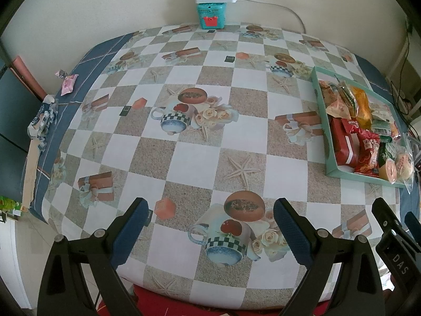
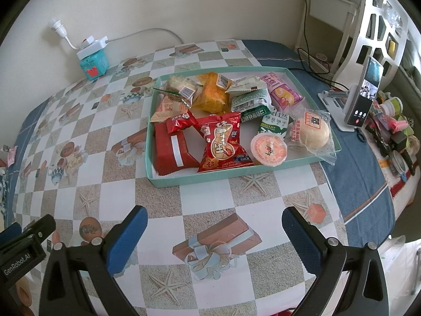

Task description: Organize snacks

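Both claws are held spread and empty above the worktop (image 1: pixel 184 158): left claw (image 1: pixel 210 218), right claw (image 2: pixel 213 226). Mixed wrapped snacks (image 2: pixel 221 142) are piled in the tray (image 2: pixel 200 177), centre of the right view.

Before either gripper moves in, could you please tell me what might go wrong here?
The bun packet overhangs the tray rim, so a nudge could tip it out. The pink snack lies near the table's far edge and may slide off. The phone stand beside the tray could be knocked.
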Tool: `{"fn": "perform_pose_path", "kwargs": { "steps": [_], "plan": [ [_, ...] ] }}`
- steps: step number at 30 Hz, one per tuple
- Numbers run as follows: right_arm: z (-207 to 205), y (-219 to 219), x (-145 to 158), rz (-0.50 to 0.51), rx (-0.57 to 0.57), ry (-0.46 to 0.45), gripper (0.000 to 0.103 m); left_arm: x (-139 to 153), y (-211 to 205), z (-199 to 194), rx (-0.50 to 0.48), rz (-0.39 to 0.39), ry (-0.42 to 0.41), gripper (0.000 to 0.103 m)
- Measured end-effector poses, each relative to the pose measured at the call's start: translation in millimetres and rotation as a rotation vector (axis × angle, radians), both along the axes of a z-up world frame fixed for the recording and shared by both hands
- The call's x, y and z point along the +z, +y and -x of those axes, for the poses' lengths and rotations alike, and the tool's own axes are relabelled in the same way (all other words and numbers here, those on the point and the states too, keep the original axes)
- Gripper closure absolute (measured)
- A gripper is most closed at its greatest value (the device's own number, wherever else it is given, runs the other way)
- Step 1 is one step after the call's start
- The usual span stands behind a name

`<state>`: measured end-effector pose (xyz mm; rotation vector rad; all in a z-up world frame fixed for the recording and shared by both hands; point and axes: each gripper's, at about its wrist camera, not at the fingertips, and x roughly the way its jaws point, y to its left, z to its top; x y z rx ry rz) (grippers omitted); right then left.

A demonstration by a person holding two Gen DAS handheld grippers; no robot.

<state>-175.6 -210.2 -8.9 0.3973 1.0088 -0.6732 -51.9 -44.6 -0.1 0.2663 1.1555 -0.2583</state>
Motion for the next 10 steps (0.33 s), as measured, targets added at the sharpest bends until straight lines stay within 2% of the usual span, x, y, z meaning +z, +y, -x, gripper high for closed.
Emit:
{"fn": "perform_pose_path", "kwargs": {
  "steps": [10],
  "plan": [
    [-0.7, 0.6, -0.1, 0.000, -0.001, 0.000, 0.000, 2.2, -2.1, 0.9, 0.000, 0.005, -0.007, 0.007]
  ]
}}
